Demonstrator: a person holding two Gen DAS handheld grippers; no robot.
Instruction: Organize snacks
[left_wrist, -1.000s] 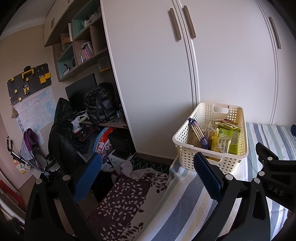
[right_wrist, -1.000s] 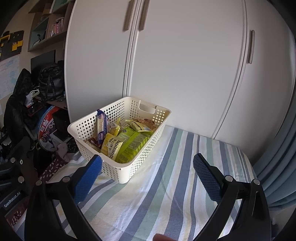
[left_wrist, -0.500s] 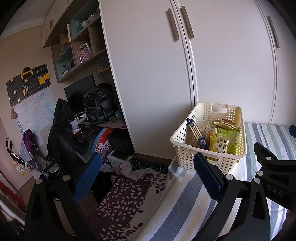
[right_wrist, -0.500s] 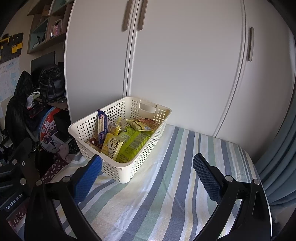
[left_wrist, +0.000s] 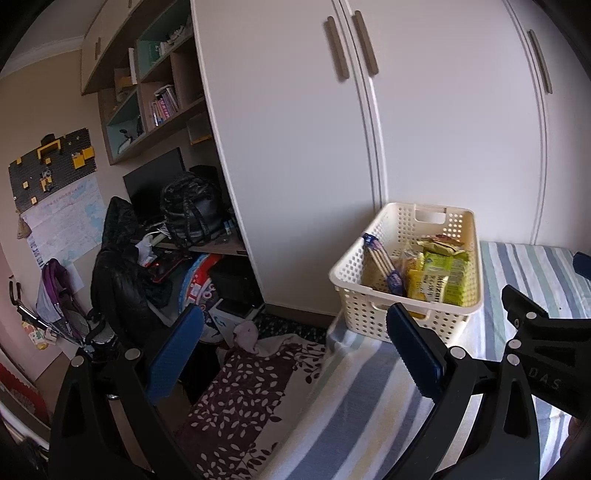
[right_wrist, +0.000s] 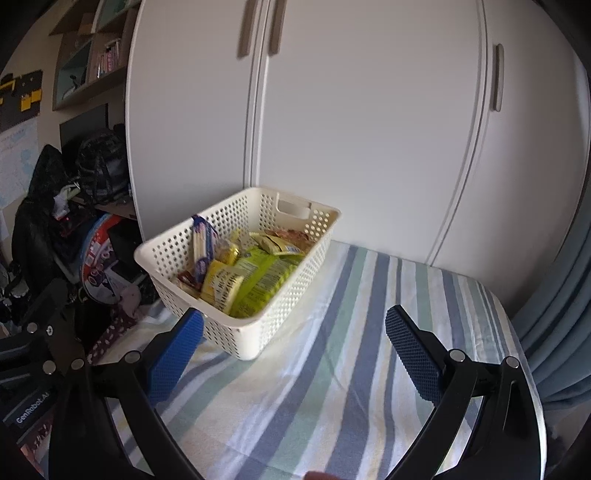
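Snacks (right_wrist: 240, 277) lie packed in cream basket (right_wrist: 284, 314) on striped cloth (right_wrist: 332, 369), near wardrobe (right_wrist: 369, 129). Your left gripper (left_wrist: 295, 350) and right gripper (right_wrist: 295, 347) both gape wide, holding nothing.

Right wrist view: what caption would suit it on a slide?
Open right claw over a striped cloth, facing a white basket filled with snack packets.

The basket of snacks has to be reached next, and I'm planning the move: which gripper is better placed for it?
Right, probably. The right gripper is open and faces the basket nearly head-on over the striped cover. The left gripper, also open, points mostly off the bed's edge, with the basket off to its right.
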